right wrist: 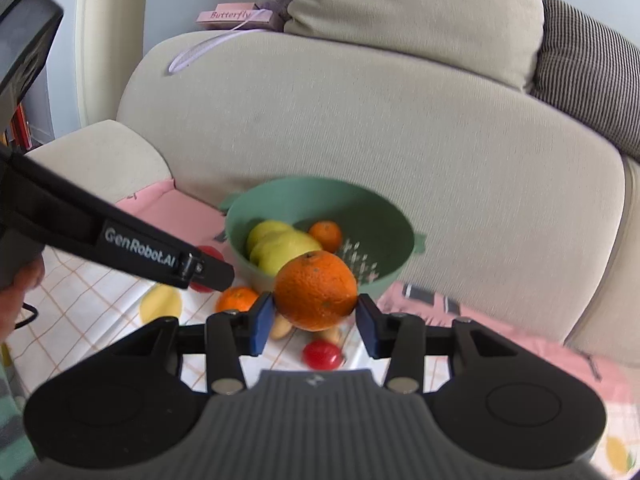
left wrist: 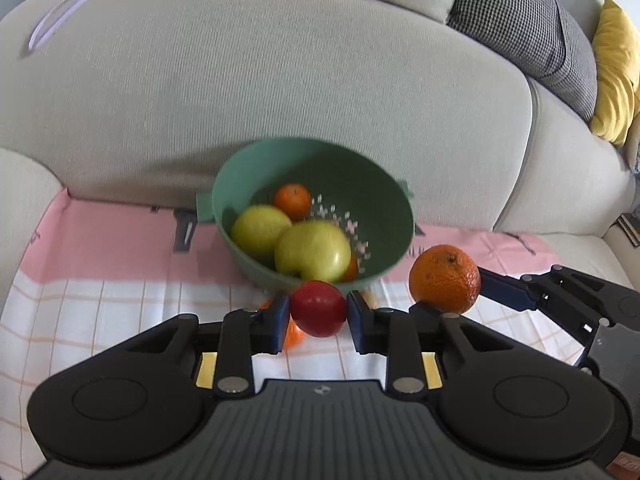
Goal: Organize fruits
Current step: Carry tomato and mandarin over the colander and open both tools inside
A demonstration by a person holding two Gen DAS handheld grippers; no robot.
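Left wrist view: the left tool (left wrist: 318, 309) is clamped on a red fruit (left wrist: 318, 308), clear of the cloth (left wrist: 120, 312). The bowl (left wrist: 384, 200) sits at 12 o'clock from it, holding two green apples (left wrist: 312, 250) and a small orange (left wrist: 293, 201). The right tool (left wrist: 448, 286), at 3 o'clock, grips an orange (left wrist: 445, 278).

Right wrist view: the right tool (right wrist: 316, 314) holds the orange (right wrist: 316, 290) just short of the bowl (right wrist: 360, 204). A second red fruit (right wrist: 322, 355) and another orange (right wrist: 237, 299) lie on the cloth (right wrist: 100, 304).

Step in hand: carrying both fruits to the bowl. Next move: bring each tool over the rim, then release into free space beside the apples.
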